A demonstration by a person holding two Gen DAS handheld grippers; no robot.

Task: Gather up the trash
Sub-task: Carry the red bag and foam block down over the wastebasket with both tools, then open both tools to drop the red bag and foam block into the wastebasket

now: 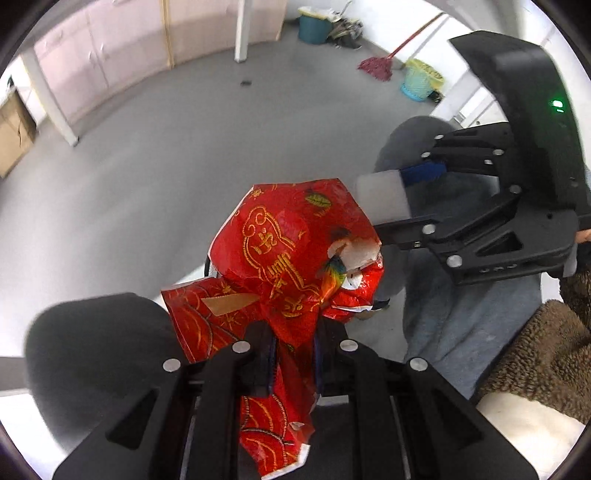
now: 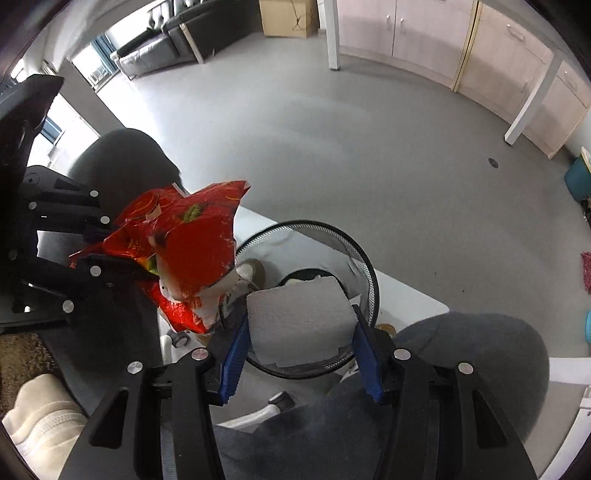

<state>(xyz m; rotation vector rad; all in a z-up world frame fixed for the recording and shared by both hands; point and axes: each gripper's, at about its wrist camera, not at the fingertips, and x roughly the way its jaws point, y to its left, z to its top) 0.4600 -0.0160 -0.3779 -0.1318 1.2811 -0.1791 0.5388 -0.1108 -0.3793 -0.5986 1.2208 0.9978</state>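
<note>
A crumpled red wrapper [image 1: 291, 258] is clamped in the left gripper [image 1: 293, 354], its long axis running forward past the fingertips. A white tissue [image 2: 301, 321] is clamped in the right gripper [image 2: 301, 354], directly above the mesh bin [image 2: 369, 273]. The right gripper is judged nearer the bin; the wrapper hangs just left of its rim.

Office room: cabinets [image 2: 424, 33], sofa [image 2: 155, 48], desk legs [image 2: 532, 99].

Grey floor [image 2: 332, 147], pale pink cabinets [image 2: 424, 29], black sofa [image 2: 155, 40], cardboard box [image 2: 288, 16].
</note>
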